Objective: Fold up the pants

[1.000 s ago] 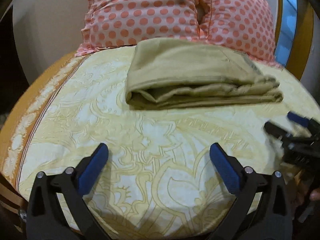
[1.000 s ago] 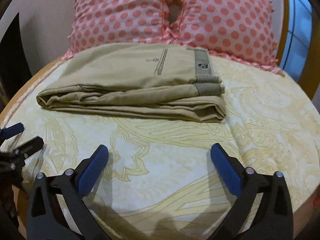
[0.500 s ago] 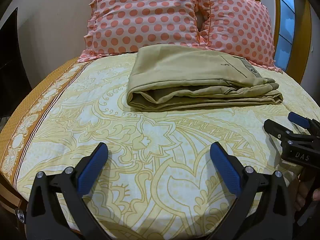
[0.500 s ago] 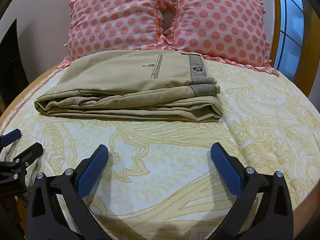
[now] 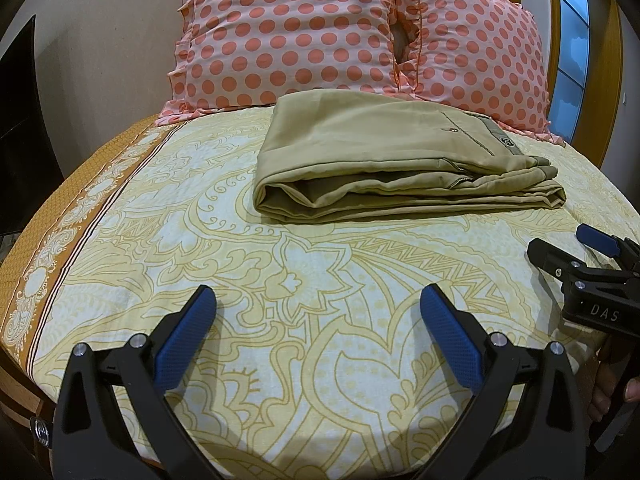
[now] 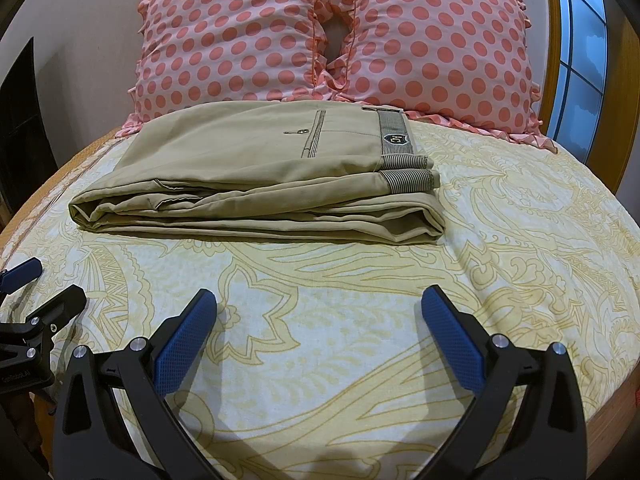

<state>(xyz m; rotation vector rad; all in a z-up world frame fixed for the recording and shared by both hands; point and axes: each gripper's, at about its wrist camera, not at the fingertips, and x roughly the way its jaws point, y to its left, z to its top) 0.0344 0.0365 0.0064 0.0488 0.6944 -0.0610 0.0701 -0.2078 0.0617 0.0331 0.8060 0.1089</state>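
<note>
Khaki cloth is what I see first: the pants (image 5: 404, 164) lie folded into a flat, layered bundle on the bed (image 5: 320, 320), near its head end and just in front of two pink pillows (image 5: 288, 28) with coral dots. In my right wrist view the striped waistband (image 6: 394, 148) with its small badge faces up at the bundle's right end, and the rounded fold edges face me.

My left hand-held gripper (image 5: 318, 320) hangs over the yellow patterned bedsheet with its blue pads (image 5: 184, 340) spread wide and nothing between them, well apart from the pants. My right hand-held gripper (image 6: 318, 320) sits the same way, pads wide apart and empty, over the sheet short of the bundle. Each one shows at the edge of the other's view, low beside the bed's near side. A window (image 6: 576, 52) with a wooden frame stands at the right, behind the pillows.
</note>
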